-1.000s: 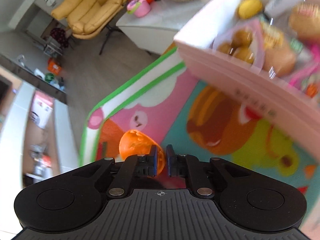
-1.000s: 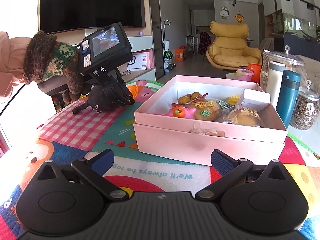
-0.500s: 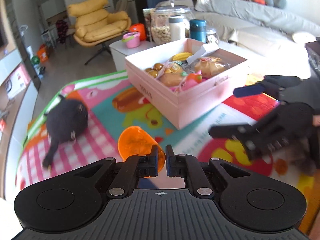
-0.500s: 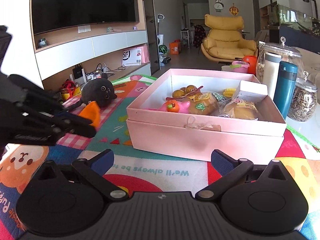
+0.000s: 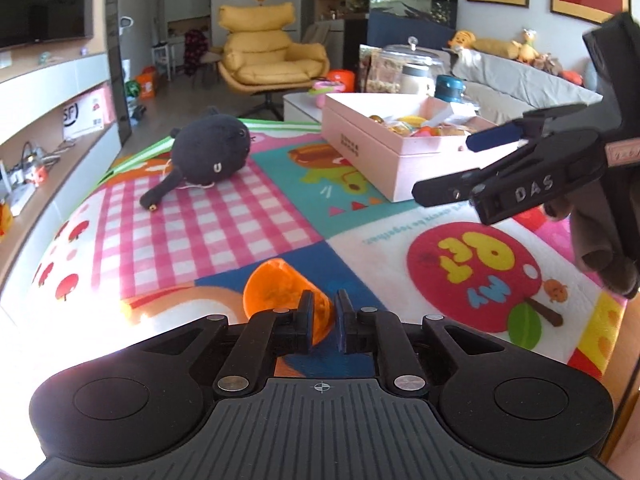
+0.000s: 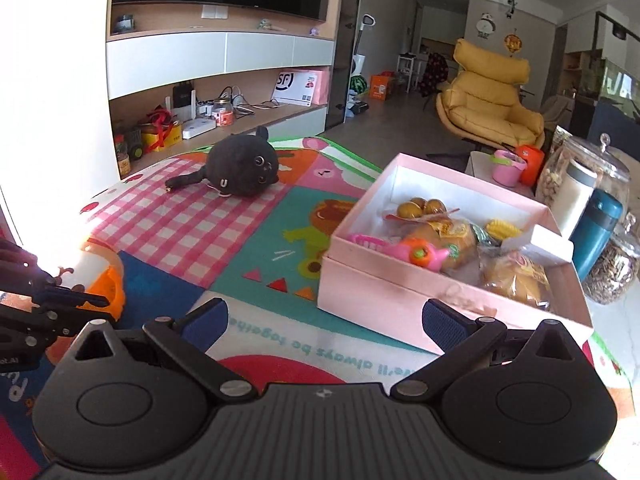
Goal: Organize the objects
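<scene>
L gripper (image 5: 322,322): fingers nearly together, pinched on the rim of a small translucent orange cup (image 5: 280,292); cup lies tilted, mouth away from cam, just above the play mat (image 5: 248,216), can't tell if it touches the mat. R-wrist view confirms: orange cup at far left edge, clamped in the L fingers. R gripper (image 6: 325,322): fingers spread wide, nothing betw them; it points toward the near wall of the pink box (image 6: 400,296). From L-wrist view the R gripper hangs in the air over the mat, between cam and box, empty. Pink box is open, near the mat's far-right side, already holds toy food, wrapped snacks, a small white carton. Black cat plush (image 5: 212,154) lies on the pink-check patch of the mat, well apart from box and from both grippers. Jars + blue flask (image 6: 598,232) stand just beyond the box. Step in hand (judgement): carrying the cup, pick done, placement not yet. Cup is well apart from the box. Next move prob. needs: lift the cup clear of the box wall, bring it over a free spot (near-left corner looks barest), then release. Keep L path clear of R gripper, which sits between cup and box. Plush likely the remaining item, R gripper is free for it.
</scene>
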The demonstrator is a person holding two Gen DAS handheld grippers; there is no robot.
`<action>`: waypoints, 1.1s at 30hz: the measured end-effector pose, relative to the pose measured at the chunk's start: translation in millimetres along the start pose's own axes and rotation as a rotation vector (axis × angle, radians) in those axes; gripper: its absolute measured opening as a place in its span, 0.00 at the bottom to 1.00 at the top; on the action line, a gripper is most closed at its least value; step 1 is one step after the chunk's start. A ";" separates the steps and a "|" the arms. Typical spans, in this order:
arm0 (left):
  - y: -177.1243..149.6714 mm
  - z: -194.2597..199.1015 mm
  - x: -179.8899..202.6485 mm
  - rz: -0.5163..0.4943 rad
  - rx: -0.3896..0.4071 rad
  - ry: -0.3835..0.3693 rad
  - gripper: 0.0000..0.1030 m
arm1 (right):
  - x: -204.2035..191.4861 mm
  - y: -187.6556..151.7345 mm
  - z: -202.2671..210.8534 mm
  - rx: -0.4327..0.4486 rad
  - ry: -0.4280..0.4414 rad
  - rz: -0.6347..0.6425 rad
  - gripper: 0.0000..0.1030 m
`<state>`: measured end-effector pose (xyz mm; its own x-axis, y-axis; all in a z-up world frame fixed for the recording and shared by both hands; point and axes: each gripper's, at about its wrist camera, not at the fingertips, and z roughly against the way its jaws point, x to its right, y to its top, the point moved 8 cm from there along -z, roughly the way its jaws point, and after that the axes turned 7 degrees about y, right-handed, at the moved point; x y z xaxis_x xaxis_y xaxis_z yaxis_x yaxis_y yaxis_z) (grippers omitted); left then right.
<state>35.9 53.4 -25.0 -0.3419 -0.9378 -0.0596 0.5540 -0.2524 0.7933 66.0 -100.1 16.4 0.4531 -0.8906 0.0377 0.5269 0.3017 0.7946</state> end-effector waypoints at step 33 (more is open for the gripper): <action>-15.2 4.8 -25.7 0.200 0.088 -0.057 0.14 | -86.8 114.5 -183.1 -0.215 -0.010 0.338 0.76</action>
<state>32.7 82.5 -32.6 -0.2751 -0.9517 0.1366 0.5476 -0.0383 0.8359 218.6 74.1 -6.9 0.6203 -0.7319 0.2821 0.4882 0.6418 0.5914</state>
